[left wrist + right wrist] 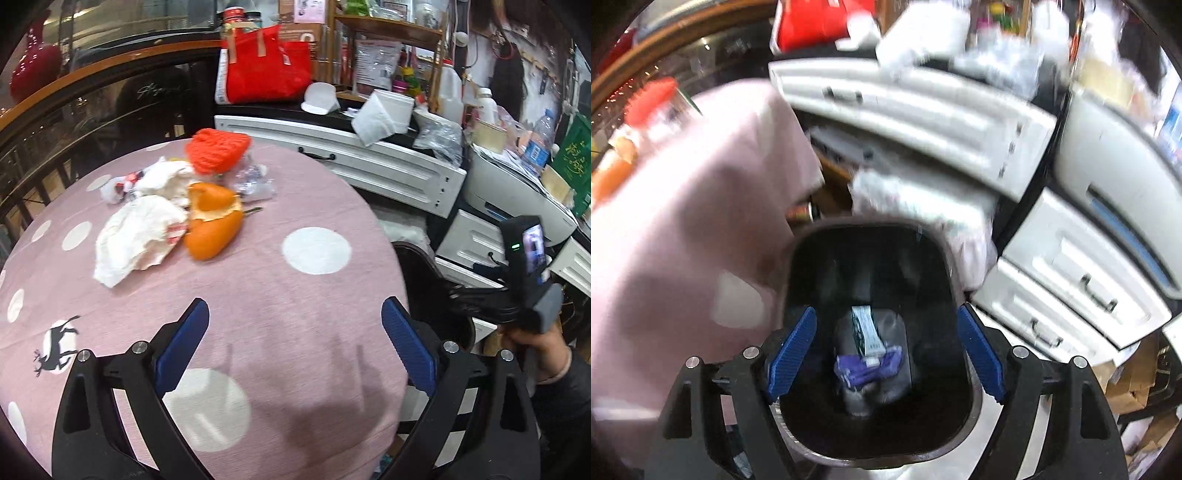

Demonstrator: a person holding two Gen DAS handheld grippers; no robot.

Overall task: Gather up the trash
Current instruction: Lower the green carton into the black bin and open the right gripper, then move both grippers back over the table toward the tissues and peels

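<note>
Trash lies in a heap at the far side of the pink dotted tablecloth (258, 288): crumpled white paper (136, 236), orange peel (214, 221), an orange net (216, 149), clear plastic (255, 181) and a small red-white wrapper (118, 186). My left gripper (295, 343) is open and empty above the near cloth. My right gripper (886, 347) is open and empty over a dark bin (879, 369) beside the table. A white-and-purple wrapper (868, 350) lies inside the bin. The right gripper also shows in the left wrist view (517, 295), held to the right of the table.
White drawer units (369, 162) (1071, 295) stand behind and right of the bin. A cluttered counter holds a red bag (266, 70), tissue (384, 114) and bottles. A white plastic bag (923, 210) lies behind the bin. A dark railing (74, 110) runs at the left.
</note>
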